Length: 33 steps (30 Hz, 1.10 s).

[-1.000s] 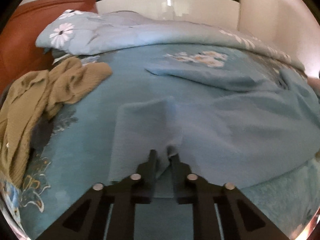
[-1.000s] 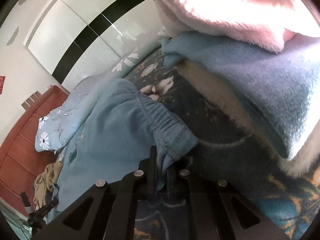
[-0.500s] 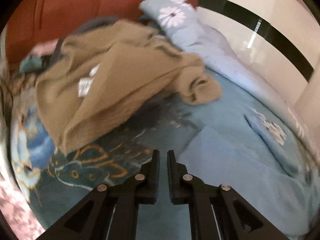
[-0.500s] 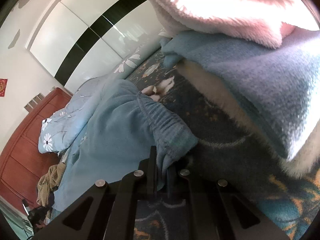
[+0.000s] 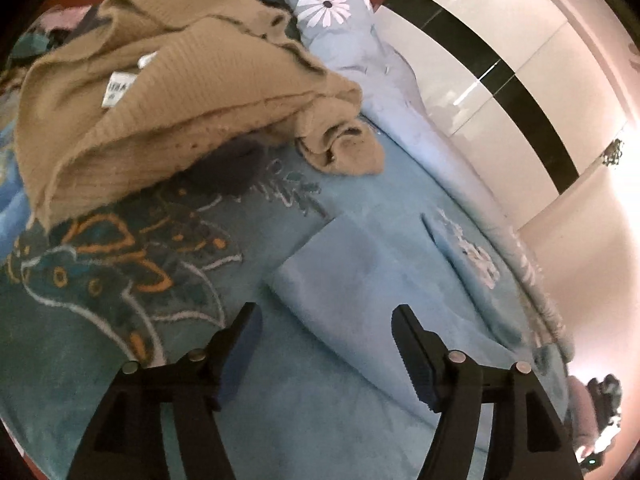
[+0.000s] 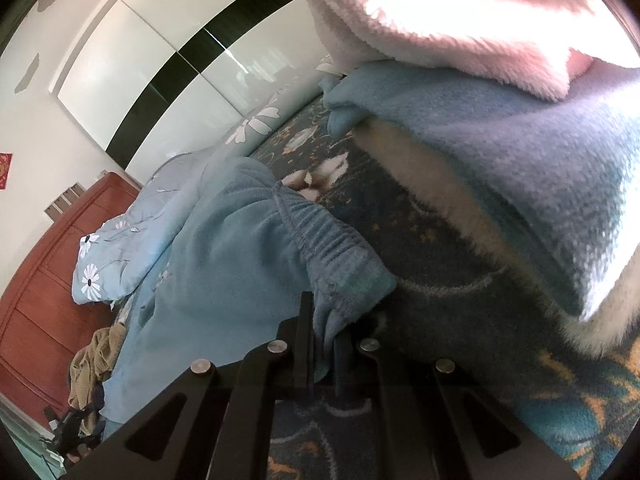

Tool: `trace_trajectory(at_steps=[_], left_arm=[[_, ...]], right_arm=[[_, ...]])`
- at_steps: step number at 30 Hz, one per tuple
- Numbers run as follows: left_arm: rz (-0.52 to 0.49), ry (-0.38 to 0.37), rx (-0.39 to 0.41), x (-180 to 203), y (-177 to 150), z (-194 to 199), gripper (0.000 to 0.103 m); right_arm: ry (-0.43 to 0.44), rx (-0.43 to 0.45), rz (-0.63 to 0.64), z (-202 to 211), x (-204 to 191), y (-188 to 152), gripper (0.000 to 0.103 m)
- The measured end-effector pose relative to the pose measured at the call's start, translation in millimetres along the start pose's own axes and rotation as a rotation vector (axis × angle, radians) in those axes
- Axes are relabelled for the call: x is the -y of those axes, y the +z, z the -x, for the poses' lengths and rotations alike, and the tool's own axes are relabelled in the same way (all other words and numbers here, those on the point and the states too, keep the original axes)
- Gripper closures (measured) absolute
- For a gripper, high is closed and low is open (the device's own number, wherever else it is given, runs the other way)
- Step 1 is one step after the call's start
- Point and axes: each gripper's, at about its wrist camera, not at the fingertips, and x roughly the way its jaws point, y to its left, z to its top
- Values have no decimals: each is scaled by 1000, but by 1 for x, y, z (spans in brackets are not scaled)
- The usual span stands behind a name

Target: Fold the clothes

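Left gripper (image 5: pixel 324 320): fingers spreading apart over the bed (image 5: pixel 120 360), nothing pinched; a folded corner of the light-blue trousers (image 5: pixel 360 280) lies between and beyond them. Right gripper (image 6: pixel 324 320): fingers pressed together, pinching the trousers' elastic waistband (image 6: pixel 332 248). Tan knit sweater (image 5: pixel 160 100) heaped near the headboard edge.

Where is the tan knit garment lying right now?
In the left wrist view the tan knit garment lies crumpled at upper left on the patterned blanket, beside the daisy-print pillow.
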Motion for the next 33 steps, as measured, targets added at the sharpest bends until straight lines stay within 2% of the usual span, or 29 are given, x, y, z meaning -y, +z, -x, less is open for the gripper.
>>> trace_trajectory(at_steps=[5,7,8,9,10,11,12,16,20,23,26,30,33], left_arm=[[18,-25,16,7,5,-7,31],[23,-28,15,11,7,-11,37],[25,-23,13,13,8,-13,47],[29,-13,11,14,9,-15,64],[33,-4,8,16,11,-17,75],[36,6,5,18,12,-20,98],[42,17,6,18,13,-20,102],[56,45,68,14,19,-3,103],[40,67,122,9,23,22,103],[38,66,115,2,22,33,103],[34,55,104,-4,16,37,103],[38,27,67,-4,10,33,102],[23,13,41,5,9,28,102]], right_arm=[[1,-1,-3,0,1,0,97],[1,-4,-5,0,1,0,97],[1,-5,-6,1,1,0,97],[2,-5,-8,2,1,0,97],[2,-6,-9,3,1,0,96],[4,-7,-12,4,0,0,96],[7,-9,-15,5,0,0,96],[40,-17,-19,11,-5,2,97],[48,-4,46,29,-19,3,98],[51,0,73,43,-25,4,98],[16,-10,71,49,-19,3,98],[-31,-79,25,39,-2,-3,98],[-43,-96,31,38,-3,-6,97]])
